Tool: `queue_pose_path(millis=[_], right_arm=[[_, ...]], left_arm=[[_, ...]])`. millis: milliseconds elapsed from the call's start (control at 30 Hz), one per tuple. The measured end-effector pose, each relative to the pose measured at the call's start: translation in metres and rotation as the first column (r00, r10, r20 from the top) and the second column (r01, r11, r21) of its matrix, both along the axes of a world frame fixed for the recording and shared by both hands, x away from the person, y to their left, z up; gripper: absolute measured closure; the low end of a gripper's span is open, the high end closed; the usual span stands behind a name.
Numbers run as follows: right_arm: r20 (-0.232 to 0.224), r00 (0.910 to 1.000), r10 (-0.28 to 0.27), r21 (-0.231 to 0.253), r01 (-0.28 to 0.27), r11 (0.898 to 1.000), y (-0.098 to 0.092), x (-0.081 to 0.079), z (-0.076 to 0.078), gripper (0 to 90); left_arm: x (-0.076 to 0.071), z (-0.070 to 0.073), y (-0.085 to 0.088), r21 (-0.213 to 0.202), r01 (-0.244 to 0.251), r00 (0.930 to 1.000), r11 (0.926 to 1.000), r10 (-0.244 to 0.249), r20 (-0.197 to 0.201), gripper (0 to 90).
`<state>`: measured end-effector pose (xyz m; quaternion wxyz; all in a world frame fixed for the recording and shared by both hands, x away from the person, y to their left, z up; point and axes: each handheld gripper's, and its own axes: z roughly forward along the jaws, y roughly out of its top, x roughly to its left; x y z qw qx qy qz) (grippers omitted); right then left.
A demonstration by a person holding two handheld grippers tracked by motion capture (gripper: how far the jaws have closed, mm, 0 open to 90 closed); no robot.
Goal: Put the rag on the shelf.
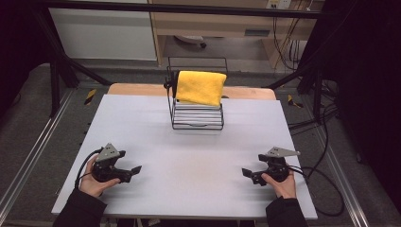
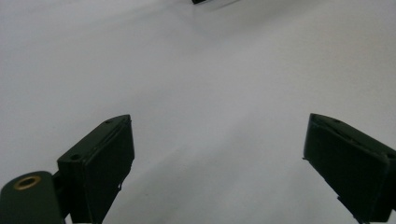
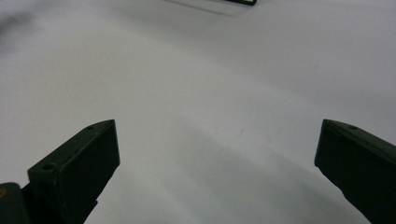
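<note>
White table (image 1: 189, 156) bears both hands, left claw (image 1: 135, 170) and right claw (image 1: 247, 173) spread wide, empty.

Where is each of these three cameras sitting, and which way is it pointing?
High view: above the person's side, looking forward and down on the white table, wire rack and yellow cloth; both hands show.
Left gripper view: rides the left gripper, looking along its open jaws at bare table.
Right gripper view: same on the right gripper.
Shared: the white tabletop.
</note>
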<state>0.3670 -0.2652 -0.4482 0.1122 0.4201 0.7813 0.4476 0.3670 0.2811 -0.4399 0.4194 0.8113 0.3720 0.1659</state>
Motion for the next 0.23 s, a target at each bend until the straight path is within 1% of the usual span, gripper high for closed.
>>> queue_pose_path(millis=[67, 133, 167, 233], right_arm=[[0.002, 1.0, 0.0, -0.008, 0.0, 1.0, -0.0017, -0.0017, -0.0007, 0.7], [0.01, 0.9999, 0.004, 0.002, -0.004, 1.0, -0.0025, -0.0026, 0.0, 0.7], [0.006, 1.0, 0.002, 0.01, -0.002, 1.0, -0.0023, -0.0032, 0.0003, 0.7], [0.004, 1.0, 0.005, 0.012, -0.005, 1.0, -0.0018, -0.0037, -0.0001, 0.7]], left_arm=[[-0.0005, -0.0013, 0.0016, 0.005, -0.001, 1.0, 1.0, 0.001, 0.002, 8.2], [-0.0011, -0.0032, 0.0029, 0.002, -0.004, 1.0, 1.0, 0.004, -0.001, 7.6], [-0.0012, -0.0042, 0.0034, 0.007, -0.004, 1.0, 1.0, 0.004, -0.001, 7.4], [-0.0017, -0.006, 0.0035, 0.009, -0.005, 1.0, 0.9999, 0.005, -0.008, 7.1]])
